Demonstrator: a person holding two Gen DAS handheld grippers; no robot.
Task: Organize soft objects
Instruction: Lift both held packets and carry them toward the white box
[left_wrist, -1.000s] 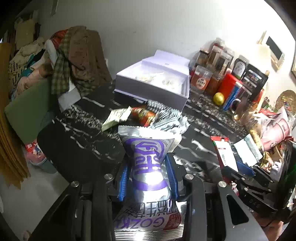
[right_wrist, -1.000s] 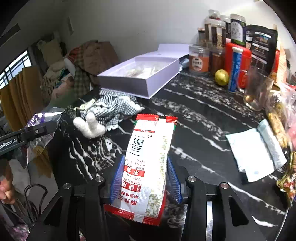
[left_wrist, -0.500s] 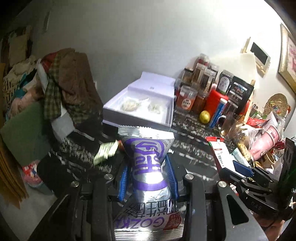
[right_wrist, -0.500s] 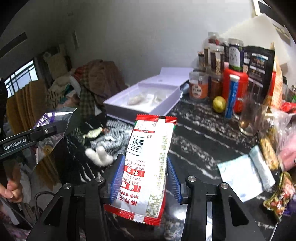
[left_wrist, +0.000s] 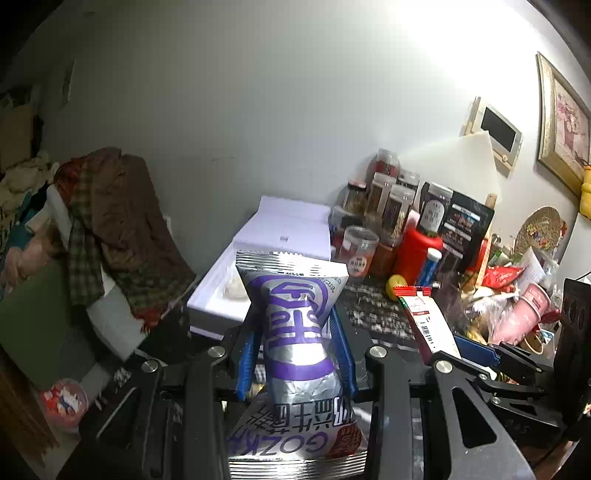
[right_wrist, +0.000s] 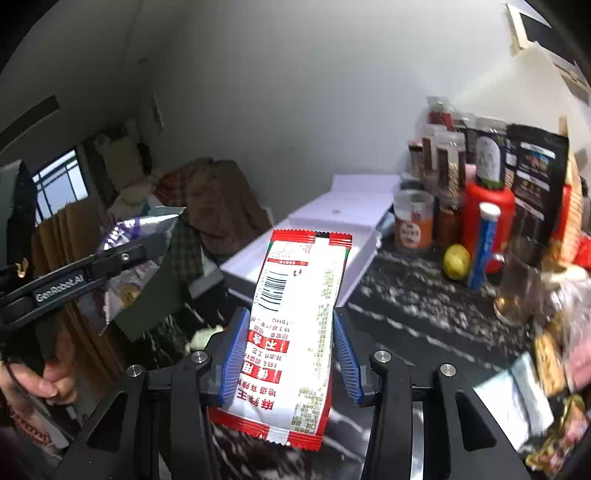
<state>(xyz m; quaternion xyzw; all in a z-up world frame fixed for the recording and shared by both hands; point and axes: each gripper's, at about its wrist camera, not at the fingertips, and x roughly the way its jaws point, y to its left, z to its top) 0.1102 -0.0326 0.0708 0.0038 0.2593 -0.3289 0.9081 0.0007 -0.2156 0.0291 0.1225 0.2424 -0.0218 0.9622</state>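
Silver-purple snack bag (left_wrist: 295, 332) clamped in left gripper (left_wrist: 295, 354), red-white packet (right_wrist: 295, 332) clamped in right gripper (right_wrist: 291, 350)

Silver-and-purple snack packet (left_wrist: 295, 332) standing upright pinched at its waist, red-and-white barcode sachet (right_wrist: 295, 325) tilting upright, both off the counter

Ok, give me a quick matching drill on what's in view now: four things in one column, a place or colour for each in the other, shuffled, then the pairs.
Things:
1. silver and purple snack bag
2. red and white packet
3. white box
4. lemon

Places and colours:
A. yellow, beside the blue tube
B. held in the right gripper
C. open, on the dark counter
D. held in the left gripper

Pairs: 1-D, 2-B, 3-C, 4-A
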